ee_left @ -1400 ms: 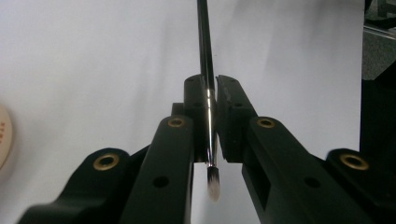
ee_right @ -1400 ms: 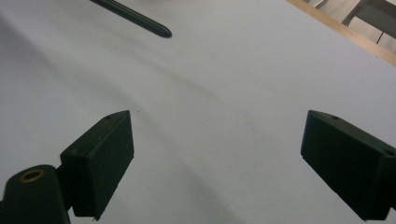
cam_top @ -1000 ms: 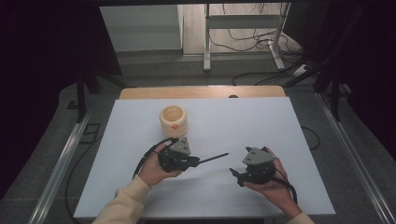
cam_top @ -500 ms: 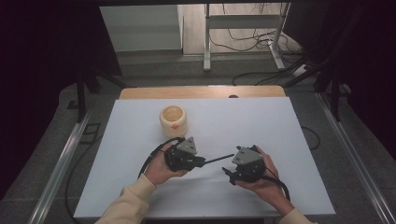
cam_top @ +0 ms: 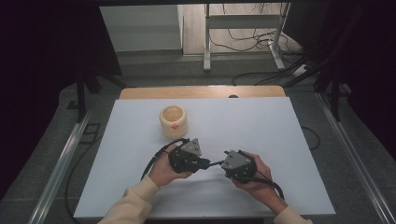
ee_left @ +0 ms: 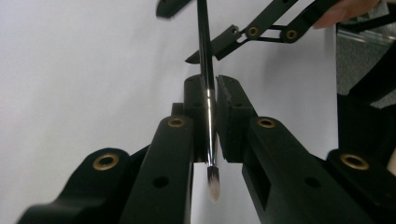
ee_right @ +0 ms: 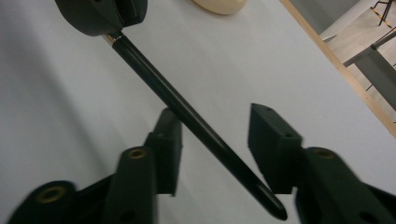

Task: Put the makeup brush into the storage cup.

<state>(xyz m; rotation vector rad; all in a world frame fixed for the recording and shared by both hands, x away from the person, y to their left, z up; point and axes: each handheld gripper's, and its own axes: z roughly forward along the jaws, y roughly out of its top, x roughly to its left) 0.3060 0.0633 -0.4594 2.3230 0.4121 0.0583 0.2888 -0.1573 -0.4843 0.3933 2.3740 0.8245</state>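
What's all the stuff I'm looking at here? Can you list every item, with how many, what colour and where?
brush: one, black handle, pale bristles, held level above the table between the two claws
pot: one, cream with a small orange spot, on the table beyond the hands
table: one, white top with a wooden far edge
cables: several, dark, on the floor behind the table
left claw: one, black, shut on the brush near its bristles
right claw: one, black, jaws either side of the handle's end, just been closing, a gap showing on one side
hands: two, pale sleeves, each holding a claw
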